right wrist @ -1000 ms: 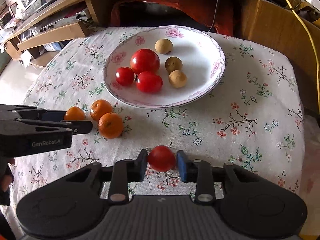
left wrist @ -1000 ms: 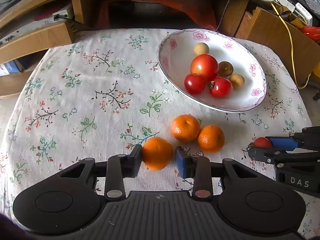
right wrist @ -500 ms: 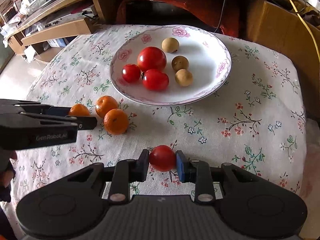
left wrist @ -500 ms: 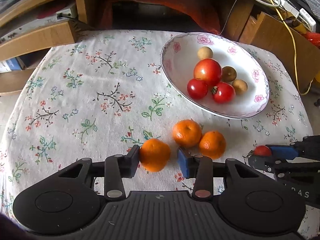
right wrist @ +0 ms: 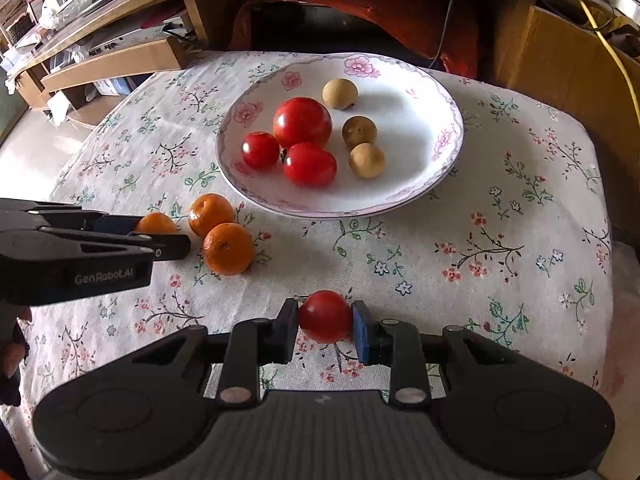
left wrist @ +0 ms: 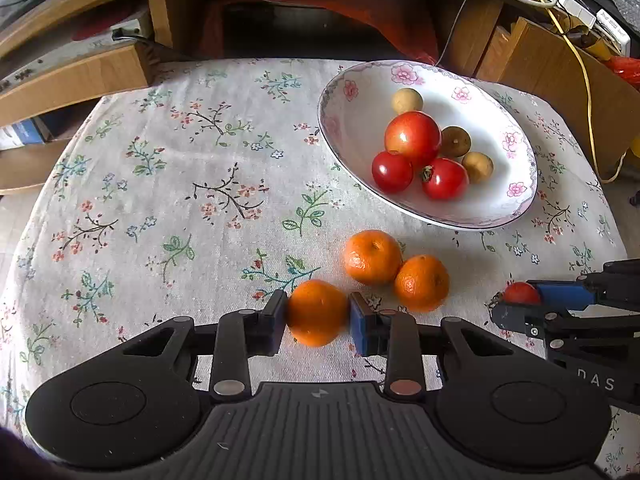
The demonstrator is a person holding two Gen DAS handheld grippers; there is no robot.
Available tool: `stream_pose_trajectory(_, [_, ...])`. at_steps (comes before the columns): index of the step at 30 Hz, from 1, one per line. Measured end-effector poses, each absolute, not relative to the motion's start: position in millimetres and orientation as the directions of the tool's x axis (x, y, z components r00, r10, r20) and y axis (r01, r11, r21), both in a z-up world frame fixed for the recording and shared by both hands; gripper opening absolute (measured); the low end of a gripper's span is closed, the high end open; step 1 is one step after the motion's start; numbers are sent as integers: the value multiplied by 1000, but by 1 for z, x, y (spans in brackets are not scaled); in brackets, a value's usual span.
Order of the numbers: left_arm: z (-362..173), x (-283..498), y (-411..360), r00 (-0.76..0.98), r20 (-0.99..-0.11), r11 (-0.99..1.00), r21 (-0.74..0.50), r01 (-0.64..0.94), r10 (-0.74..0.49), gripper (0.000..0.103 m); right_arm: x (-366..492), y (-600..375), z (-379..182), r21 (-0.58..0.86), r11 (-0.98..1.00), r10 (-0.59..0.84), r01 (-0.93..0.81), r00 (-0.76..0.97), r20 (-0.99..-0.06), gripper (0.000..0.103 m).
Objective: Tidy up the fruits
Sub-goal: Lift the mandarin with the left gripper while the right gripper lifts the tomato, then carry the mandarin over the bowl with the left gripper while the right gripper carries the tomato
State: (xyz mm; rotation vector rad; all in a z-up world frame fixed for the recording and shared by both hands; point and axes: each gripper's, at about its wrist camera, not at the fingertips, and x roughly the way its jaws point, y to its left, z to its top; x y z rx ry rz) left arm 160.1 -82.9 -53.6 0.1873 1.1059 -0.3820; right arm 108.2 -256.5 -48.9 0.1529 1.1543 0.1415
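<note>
My left gripper (left wrist: 318, 314) is shut on a mandarin (left wrist: 317, 312) and holds it just above the floral tablecloth. Two more mandarins (left wrist: 373, 257) (left wrist: 421, 282) lie on the cloth just ahead of it to the right. My right gripper (right wrist: 325, 317) is shut on a small red tomato (right wrist: 325, 316); it also shows in the left wrist view (left wrist: 520, 293). The white flowered plate (right wrist: 416, 92) holds a large tomato (right wrist: 302, 122), two small tomatoes (right wrist: 260, 150) (right wrist: 310, 164) and three brown longans (right wrist: 340, 94). The left gripper with its mandarin shows in the right wrist view (right wrist: 157, 223).
The table is covered by a floral tablecloth (left wrist: 180, 184). Wooden shelves (left wrist: 72, 76) and furniture stand behind its far edge, with cables (left wrist: 576, 52) at the back right. The two loose mandarins lie between both grippers and the plate.
Both grippers have risen a little with their fruit held. The left one has also drifted slightly left and back. The plate and loose mandarins have not moved.
</note>
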Motion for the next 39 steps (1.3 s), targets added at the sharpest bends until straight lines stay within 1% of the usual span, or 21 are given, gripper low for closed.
stream_pose_trajectory(16, [-32, 150, -95, 414, -872, 904, -71, 421, -261, 40, 104, -257, -33, 225, 973, 223, -48, 440, -870, 30])
stream_pose_trajectory(35, [-11, 164, -122, 433, -841, 886, -109, 450, -323, 40, 118, -272, -14, 254, 967, 221, -4, 505, -834, 30])
stream_pose_trajectory(39, [-9, 169, -131, 439, -840, 884, -98, 457, -320, 39, 123, -279, -11, 256, 966, 211, 17, 517, -830, 30])
